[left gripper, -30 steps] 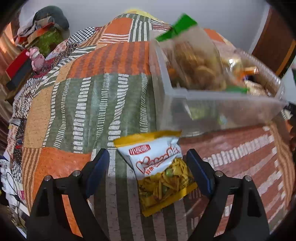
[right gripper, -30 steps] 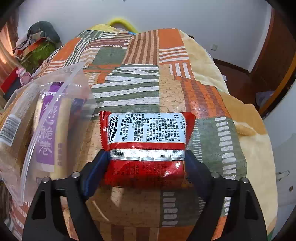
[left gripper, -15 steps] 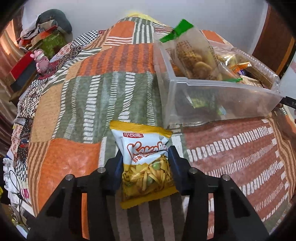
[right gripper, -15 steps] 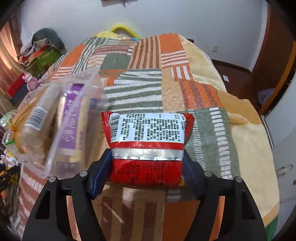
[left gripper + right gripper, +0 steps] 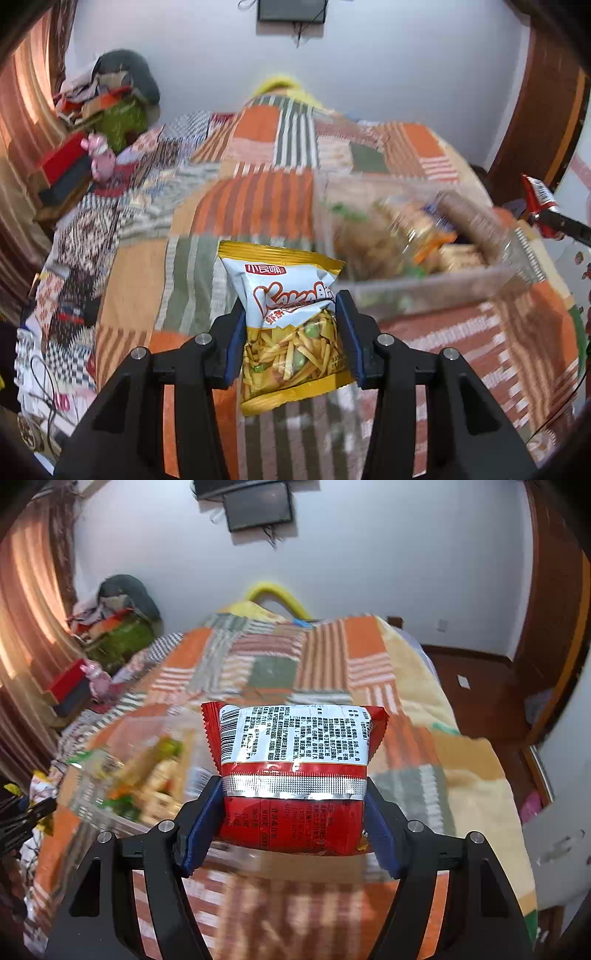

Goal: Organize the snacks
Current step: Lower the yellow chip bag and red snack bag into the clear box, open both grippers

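My left gripper [image 5: 291, 343] is shut on a yellow and white snack bag [image 5: 288, 317] and holds it above the patchwork bedspread [image 5: 229, 206], left of a clear plastic bin [image 5: 424, 258] full of snack packs. My right gripper [image 5: 293, 812] is shut on a red snack packet [image 5: 295, 768] with its white label up, lifted above the bed to the right of the same bin [image 5: 147, 775]. The red packet and right gripper also show at the right edge of the left wrist view [image 5: 541, 206].
A pile of clothes and boxes [image 5: 99, 125] sits on a stand at the far left. A wooden door [image 5: 554, 609] and bare floor [image 5: 476, 686] lie right of the bed. A dark screen [image 5: 258, 506] hangs on the wall. Cables [image 5: 40, 387] lie at the bed's left edge.
My left gripper closed on the yellow bag and lifted it off the bed. My right gripper raised the red packet higher. Both views tilted up toward the wall.
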The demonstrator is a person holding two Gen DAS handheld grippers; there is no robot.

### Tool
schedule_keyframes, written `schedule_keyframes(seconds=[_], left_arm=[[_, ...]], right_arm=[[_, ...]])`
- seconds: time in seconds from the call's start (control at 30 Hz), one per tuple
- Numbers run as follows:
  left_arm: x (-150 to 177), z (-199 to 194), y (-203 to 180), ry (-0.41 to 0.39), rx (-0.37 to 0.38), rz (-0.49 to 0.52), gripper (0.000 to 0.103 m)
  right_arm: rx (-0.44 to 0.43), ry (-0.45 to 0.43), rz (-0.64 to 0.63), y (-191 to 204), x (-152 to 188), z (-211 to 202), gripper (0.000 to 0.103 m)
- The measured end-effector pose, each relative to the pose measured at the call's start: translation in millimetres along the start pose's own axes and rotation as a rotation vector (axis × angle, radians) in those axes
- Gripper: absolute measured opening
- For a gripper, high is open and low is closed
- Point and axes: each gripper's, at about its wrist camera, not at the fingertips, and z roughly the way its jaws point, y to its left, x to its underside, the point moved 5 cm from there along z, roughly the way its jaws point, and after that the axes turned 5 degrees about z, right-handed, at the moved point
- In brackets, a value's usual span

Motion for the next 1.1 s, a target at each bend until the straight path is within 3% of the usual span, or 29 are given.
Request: schedule_keyframes(seconds=[0.23, 0.4, 0.83, 1.0, 1.1], left_arm=[[-45, -4, -24, -0.088, 0.035, 0.035, 0.045], [-67, 10, -41, -0.104, 0.063, 0.047, 0.045], [-96, 82, -62, -0.034, 0.107, 0.076, 0.045], [-94, 101, -60, 0.001, 0.125, 0.069, 0.045], [-92, 105, -59, 0.022, 0.15, 0.056, 0.051]], right_arm=[[-0.083, -0.042, -0.037, 42, -11, 6, 0.069], [-0.139, -0.03, -0.046, 69, -12, 23, 0.069], [-0.149, 0.061, -0.106, 95, -3, 78, 0.069], [-0.131, 0.058, -0.129, 94, -1, 79, 0.073], [-0.134, 0.062, -0.137, 97, 0, 77, 0.073]])
